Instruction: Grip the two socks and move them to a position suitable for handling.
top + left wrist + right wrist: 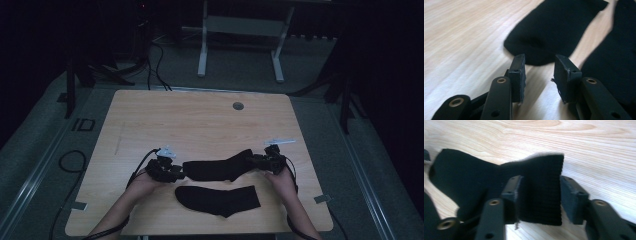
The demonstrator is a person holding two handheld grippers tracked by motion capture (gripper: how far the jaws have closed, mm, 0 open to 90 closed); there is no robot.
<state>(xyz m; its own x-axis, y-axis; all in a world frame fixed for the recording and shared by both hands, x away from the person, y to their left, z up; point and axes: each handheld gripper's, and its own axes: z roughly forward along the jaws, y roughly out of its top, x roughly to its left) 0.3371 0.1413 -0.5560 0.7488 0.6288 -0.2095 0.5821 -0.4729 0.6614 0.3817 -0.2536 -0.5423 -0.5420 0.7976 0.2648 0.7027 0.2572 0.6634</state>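
Two black socks lie on the wooden table (200,120). The farther sock (220,167) stretches flat between my two grippers. The nearer sock (217,200) lies flat toward the front edge. My left gripper (182,172) is at the farther sock's toe. In the left gripper view its jaws (539,58) stand apart, with the toe (549,32) just ahead of the pads and untouched. The nearer sock (614,62) shows at that view's right. My right gripper (252,161) is at the cuff end. In the right gripper view the ribbed cuff (541,195) lies between its open jaws (539,180), with a gap at the right pad.
A round grommet hole (238,106) sits near the table's far edge. A white strip (280,142) lies just beyond my right gripper. Tape tabs mark the front corners (78,205) (322,199). A white desk frame (240,30) and floor cables (155,65) are past the table.
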